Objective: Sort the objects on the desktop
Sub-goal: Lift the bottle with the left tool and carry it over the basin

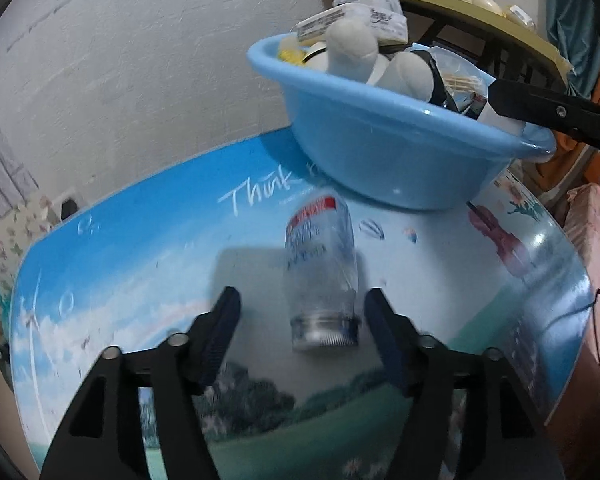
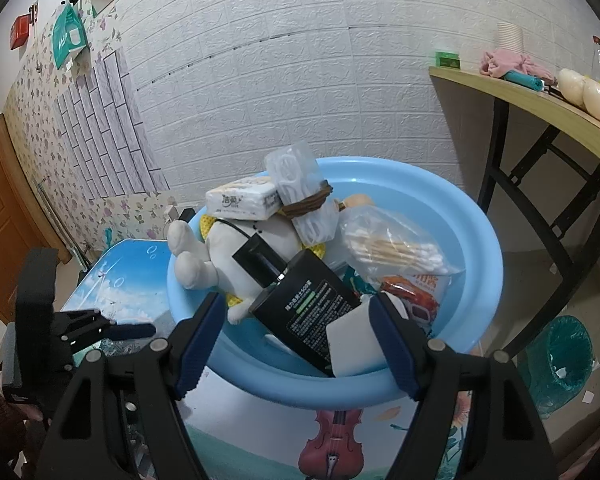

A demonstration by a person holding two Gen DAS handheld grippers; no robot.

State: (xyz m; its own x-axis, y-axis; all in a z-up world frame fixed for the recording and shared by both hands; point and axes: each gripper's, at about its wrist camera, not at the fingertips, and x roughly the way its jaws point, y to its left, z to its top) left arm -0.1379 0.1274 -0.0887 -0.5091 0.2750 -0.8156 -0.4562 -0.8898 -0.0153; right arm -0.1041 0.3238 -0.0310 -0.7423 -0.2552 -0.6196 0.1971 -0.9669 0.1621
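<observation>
Left hand-held gripper [image 1: 300, 320]: spread around the lying clear bottle [image 1: 322, 276]; centre it, you squeeze gently.
Right hand-held gripper [image 2: 300, 340]: spread, empty, over blue basin [image 2: 480, 280].

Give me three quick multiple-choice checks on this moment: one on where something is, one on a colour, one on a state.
1. Where is the clear bottle?
A. on the tabletop between the left gripper's fingers
B. inside the basin
C. on the wooden shelf

2. What colour is the basin?
A. red
B. light blue
C. green

3. How is the left gripper set?
A. shut with nothing between its fingers
B. out of view
C. open, fingers clear of the bottle

Answers: 1 A, the bottle lies on the printed table ahead of the basin. 2 B, its wall and rim are pale blue. 3 C, gaps show on both sides of the bottle.
</observation>
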